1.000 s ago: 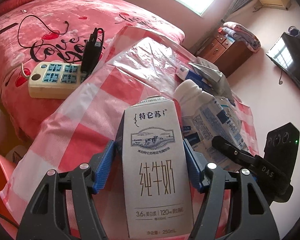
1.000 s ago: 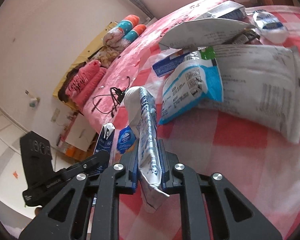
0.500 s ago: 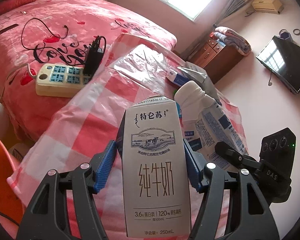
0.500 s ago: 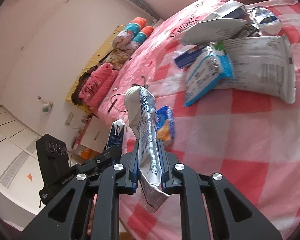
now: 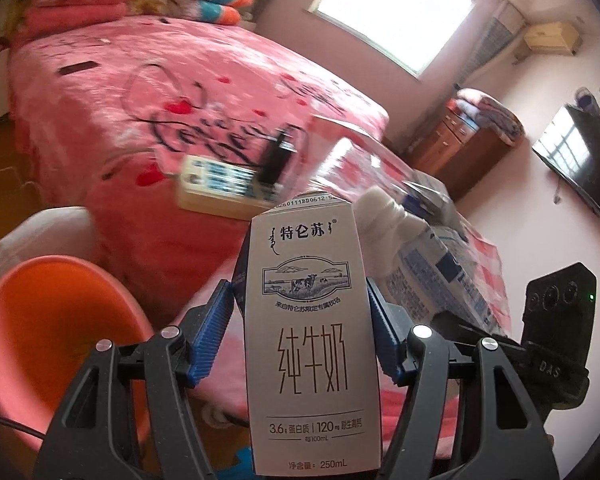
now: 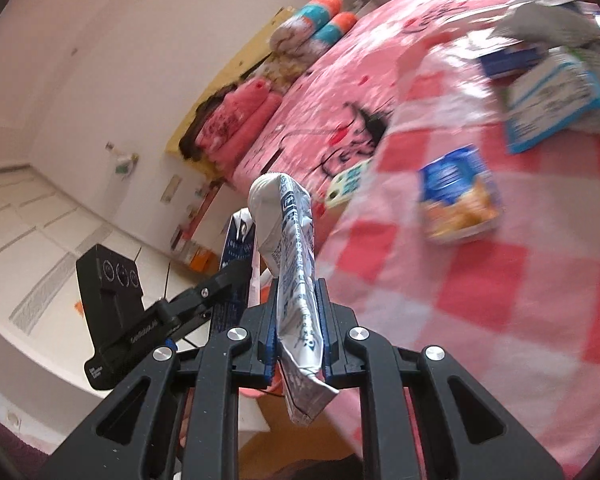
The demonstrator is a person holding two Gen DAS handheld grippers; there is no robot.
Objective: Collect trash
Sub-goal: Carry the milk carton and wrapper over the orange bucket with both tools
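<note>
My left gripper (image 5: 300, 320) is shut on a white milk carton (image 5: 310, 336) with Chinese print, held upright off the table. My right gripper (image 6: 298, 320) is shut on a flattened white and blue milk pouch (image 6: 296, 272) with a white cap end pointing up. That pouch (image 5: 424, 264) also shows just right of the carton in the left wrist view. In the right wrist view the carton's blue side (image 6: 236, 264) and the left gripper's body sit to the left of the pouch. An orange bin (image 5: 48, 332) stands low at the left, beside the bed.
The red-and-white checked table (image 6: 500, 288) still carries a blue snack packet (image 6: 458, 196), a blue-white bag (image 6: 552, 100) and grey wrappers. A power strip (image 5: 220, 184) with a black plug lies on the pink bed (image 5: 160, 92). A wooden dresser and a wall television stand at the right.
Both grippers have pulled back and up from the table with carton and pouch still held. The orange bin has come into view at the left; the table trash has receded.
</note>
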